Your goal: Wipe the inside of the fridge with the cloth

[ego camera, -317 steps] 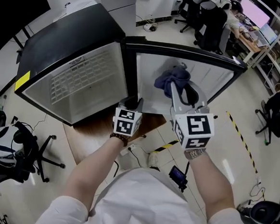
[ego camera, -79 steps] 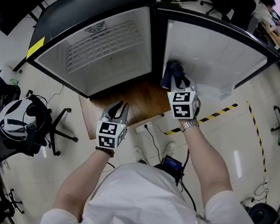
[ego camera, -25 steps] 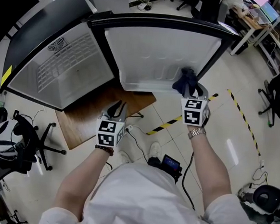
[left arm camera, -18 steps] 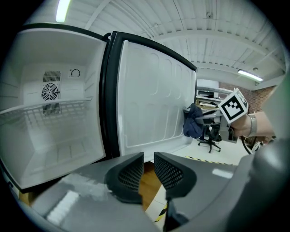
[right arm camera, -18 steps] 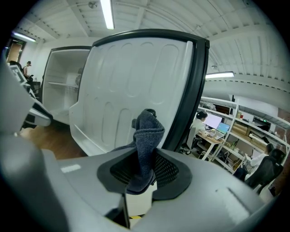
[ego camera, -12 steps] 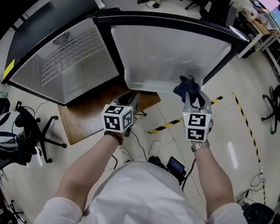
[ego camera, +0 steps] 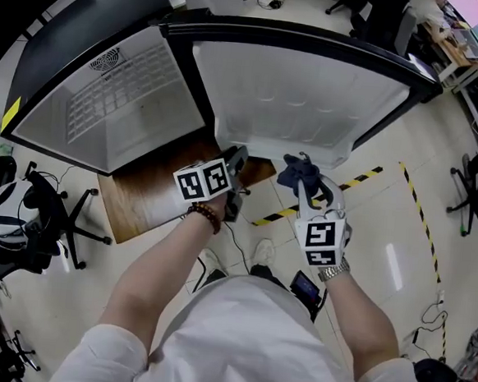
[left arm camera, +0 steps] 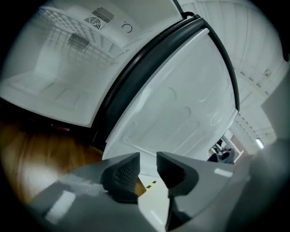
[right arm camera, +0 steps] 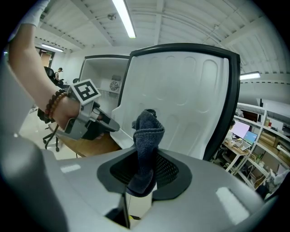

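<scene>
Cloth (right arm camera: 146,131), dark blue and bunched, upright, clamped by right tool (right arm camera: 145,168); left tool (left arm camera: 148,164) empty, jaws just opening.

Head view overhead; gripper views low, sharing fridge door (ego camera: 296,92).

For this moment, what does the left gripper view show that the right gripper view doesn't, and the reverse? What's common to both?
Only the left gripper view: the left tongs from behind, jaws apart with nothing between them; they have just been opening.
Only the right gripper view: the right tongs shut on the dark blue cloth, which stands up out of them, plus the person's wrist with a bead bracelet.
Both: the white inner face of the open fridge door and the fridge compartment beside it.
</scene>
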The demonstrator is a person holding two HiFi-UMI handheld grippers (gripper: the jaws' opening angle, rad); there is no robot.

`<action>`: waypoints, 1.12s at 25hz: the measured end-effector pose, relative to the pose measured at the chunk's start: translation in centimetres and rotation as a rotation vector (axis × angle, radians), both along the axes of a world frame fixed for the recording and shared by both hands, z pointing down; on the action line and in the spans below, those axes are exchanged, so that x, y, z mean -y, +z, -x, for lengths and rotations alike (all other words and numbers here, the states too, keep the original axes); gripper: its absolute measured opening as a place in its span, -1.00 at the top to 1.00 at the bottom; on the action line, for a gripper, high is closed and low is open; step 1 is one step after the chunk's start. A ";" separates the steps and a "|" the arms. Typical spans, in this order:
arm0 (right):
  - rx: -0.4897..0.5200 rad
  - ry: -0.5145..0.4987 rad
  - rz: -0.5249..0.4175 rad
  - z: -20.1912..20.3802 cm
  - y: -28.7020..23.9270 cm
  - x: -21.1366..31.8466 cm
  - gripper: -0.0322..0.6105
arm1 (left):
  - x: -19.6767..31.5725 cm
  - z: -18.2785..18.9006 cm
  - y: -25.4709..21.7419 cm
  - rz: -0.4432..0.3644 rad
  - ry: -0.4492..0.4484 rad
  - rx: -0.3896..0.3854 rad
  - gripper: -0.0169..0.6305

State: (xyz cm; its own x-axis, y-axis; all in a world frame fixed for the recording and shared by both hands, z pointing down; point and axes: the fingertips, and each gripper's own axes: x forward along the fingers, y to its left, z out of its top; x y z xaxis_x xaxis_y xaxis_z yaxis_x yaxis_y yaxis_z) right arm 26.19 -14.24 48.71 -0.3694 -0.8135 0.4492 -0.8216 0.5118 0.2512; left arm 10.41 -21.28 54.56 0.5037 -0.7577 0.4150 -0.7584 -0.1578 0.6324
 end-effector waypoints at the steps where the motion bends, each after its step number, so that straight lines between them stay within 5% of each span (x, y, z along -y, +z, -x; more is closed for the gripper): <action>1: -0.001 -0.009 0.005 0.2 0.2 0.0 0.61 | 0.1 0.1 0.3 0.010 -0.009 -0.007 0.60; 17: -0.005 -0.112 0.060 3.6 2.4 0.1 0.61 | 2.2 0.9 0.8 0.025 -0.083 -0.169 0.53; 28: -0.007 -0.119 0.071 4.1 3.0 0.0 0.61 | 0.8 1.1 0.8 0.022 -0.080 -0.165 0.58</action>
